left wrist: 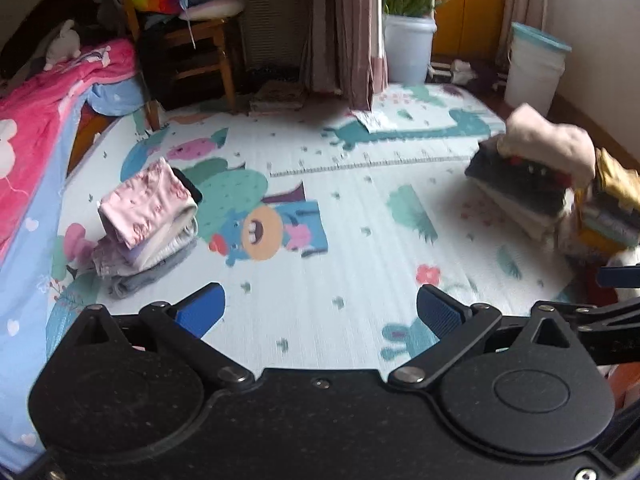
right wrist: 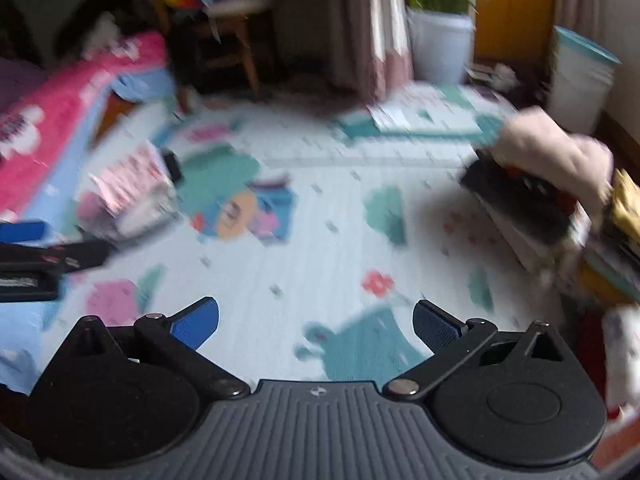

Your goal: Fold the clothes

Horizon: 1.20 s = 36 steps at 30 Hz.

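**Both grippers empty above the play mat, between two stacks of clothes**

Patterned foam play mat covers the floor and serves as your folding surface; a bed with a pink blanket borders it on one side, a wooden chair and a white planter stand at the far edge.

Left gripper: your blue fingers are spread wide, with nothing between them and only bare mat beyond. Right gripper: likewise spread and empty; this view is motion-blurred, so fine detail is unreliable. Each gripper's tip shows at the edge of the other's view, so you hold them side by side, apart.

Outward to your left lies the pink folded stack, a floral pink piece on top of paler and grey pieces, its layers slightly fanned. Outward to your right sits the mixed pile, a cream garment over dark, white and yellow items, leaning and less orderly; whether these are folded cannot be told.

The central mat between the two groups is free, probably kept so as the working area. Judged from this layout, you are between garments: the next step would be to draw a piece from the right-hand pile onto the open mat.
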Each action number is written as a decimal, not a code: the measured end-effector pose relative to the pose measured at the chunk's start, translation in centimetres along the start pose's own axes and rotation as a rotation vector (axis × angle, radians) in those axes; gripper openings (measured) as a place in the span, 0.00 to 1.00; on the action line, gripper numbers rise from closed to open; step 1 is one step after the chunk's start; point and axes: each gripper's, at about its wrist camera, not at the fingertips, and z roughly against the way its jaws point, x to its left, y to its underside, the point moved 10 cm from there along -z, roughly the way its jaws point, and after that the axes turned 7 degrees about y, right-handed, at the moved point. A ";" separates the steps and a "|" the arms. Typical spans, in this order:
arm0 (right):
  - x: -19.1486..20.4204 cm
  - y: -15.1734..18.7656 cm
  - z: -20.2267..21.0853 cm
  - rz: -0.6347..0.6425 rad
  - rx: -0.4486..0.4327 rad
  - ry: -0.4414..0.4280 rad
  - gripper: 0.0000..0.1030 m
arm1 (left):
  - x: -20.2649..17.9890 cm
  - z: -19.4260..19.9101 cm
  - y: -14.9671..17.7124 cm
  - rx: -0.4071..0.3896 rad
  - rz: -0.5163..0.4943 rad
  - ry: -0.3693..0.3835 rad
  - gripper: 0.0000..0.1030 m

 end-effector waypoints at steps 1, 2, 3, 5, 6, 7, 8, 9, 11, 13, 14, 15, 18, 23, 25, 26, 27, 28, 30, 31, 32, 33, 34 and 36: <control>0.2 0.7 -0.1 -0.008 0.017 0.001 1.00 | -0.2 -0.1 0.5 0.013 -0.005 0.003 1.00; 0.3 1.4 -0.2 -0.009 0.026 0.013 1.00 | -0.3 -0.2 0.9 0.026 -0.009 0.007 1.00; 0.4 2.1 -0.1 0.000 0.026 0.029 1.00 | -0.4 -0.3 1.3 0.035 -0.004 0.002 1.00; 0.6 3.1 0.0 0.019 0.016 0.055 1.00 | -0.4 -0.5 2.1 0.053 0.006 -0.008 1.00; 0.6 3.4 -0.2 0.022 0.013 0.063 1.00 | -0.4 -0.6 2.5 0.062 0.011 -0.013 1.00; 0.6 3.8 -0.4 0.022 0.014 0.067 1.00 | -0.5 -0.7 2.9 0.071 0.016 -0.018 1.00; 0.6 4.1 -0.5 0.022 0.020 0.069 1.00 | -0.5 -0.8 3.3 0.080 0.021 -0.023 1.00; 0.5 4.3 -0.6 0.021 0.026 0.071 1.00 | -0.5 -0.9 3.7 0.089 0.026 -0.027 1.00; 0.5 4.7 -0.8 0.026 0.034 0.072 1.00 | -0.6 -1.1 4.6 0.107 0.036 -0.037 1.00; 0.3 4.8 -1.1 0.034 0.038 0.081 1.00 | -0.7 -1.3 5.4 0.124 0.046 -0.047 1.00; 0.2 4.9 -1.3 0.034 0.041 0.083 1.00 | -0.8 -1.3 5.5 0.126 0.054 -0.042 1.00; 0.1 5.0 -1.5 0.033 0.047 0.083 1.00 | -0.9 -1.4 5.6 0.128 0.063 -0.037 1.00; -0.1 5.6 -2.1 0.031 0.063 0.091 1.00 | -1.3 -1.6 5.8 0.133 0.086 -0.019 1.00; 0.2 6.8 -2.8 0.045 0.098 0.089 1.00 | -2.1 -1.4 5.6 0.133 0.074 -0.005 1.00; 0.3 7.2 -3.0 0.043 0.112 0.081 1.00 | -2.2 -1.5 5.7 0.139 0.062 -0.011 1.00; 0.3 7.3 -3.1 0.041 0.116 0.079 1.00 | -2.1 -1.7 5.9 0.146 0.058 -0.014 1.00; 0.4 7.4 -3.1 0.039 0.119 0.079 1.00 | -2.1 -1.9 6.1 0.155 0.054 -0.016 1.00; 0.4 7.5 -3.2 0.038 0.123 0.078 1.00 | -2.1 -2.1 6.3 0.164 0.051 -0.018 1.00; 0.4 7.6 -3.2 0.034 0.129 0.076 1.00 | -2.1 -2.4 6.7 0.176 0.043 -0.025 1.00; 0.5 7.7 -3.2 0.032 0.132 0.076 1.00 | -2.1 -2.5 6.8 0.179 0.039 -0.030 1.00; 0.5 7.8 -3.3 0.032 0.135 0.078 1.00 | -2.1 -2.5 6.9 0.178 0.036 -0.033 1.00; 0.5 7.9 -3.4 0.030 0.140 0.078 1.00 | -2.1 -2.6 6.9 0.178 0.035 -0.035 1.00; 0.4 7.9 -3.4 0.028 0.145 0.077 1.00 | -2.1 -2.6 7.0 0.178 0.035 -0.036 1.00; 0.4 8.0 -3.5 0.026 0.150 0.076 1.00 | -1.9 -2.6 7.0 0.177 0.038 -0.038 1.00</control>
